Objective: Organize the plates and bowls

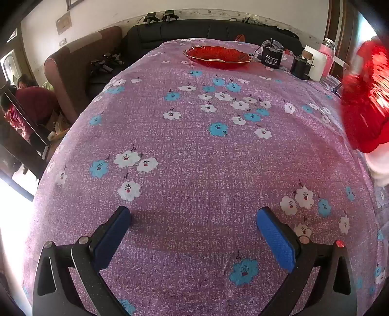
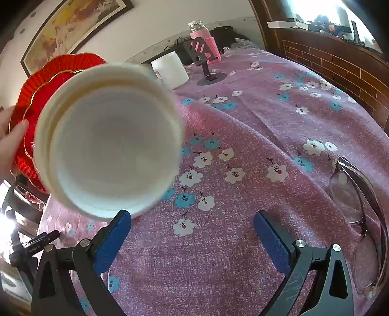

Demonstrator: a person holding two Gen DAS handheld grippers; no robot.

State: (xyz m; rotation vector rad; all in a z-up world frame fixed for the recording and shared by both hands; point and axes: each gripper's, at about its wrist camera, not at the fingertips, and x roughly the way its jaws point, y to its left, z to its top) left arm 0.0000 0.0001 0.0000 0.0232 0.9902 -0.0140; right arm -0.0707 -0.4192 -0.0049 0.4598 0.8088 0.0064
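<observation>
Purple flowered cloth (image 1: 194, 150) covered the table. At the left of the right wrist view, a hand (image 2: 11, 136) gripped a tilted stack: red scalloped plates (image 2: 26, 97) behind, nested white bowls (image 2: 109, 143) in front, their mouths turned toward the camera. Farther along the table, a single red plate (image 1: 216, 56) lay flat at the far edge. Both the left gripper (image 1: 193, 222) and the right gripper (image 2: 192, 224) hovered above the cloth, jaws spread wide, holding nothing.

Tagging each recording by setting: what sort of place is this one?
Most likely a home living room. A table under a floral tablecloth sits against a dark sofa, a framed picture hangs on the wall, and household items like a pink flask stand about.
</observation>
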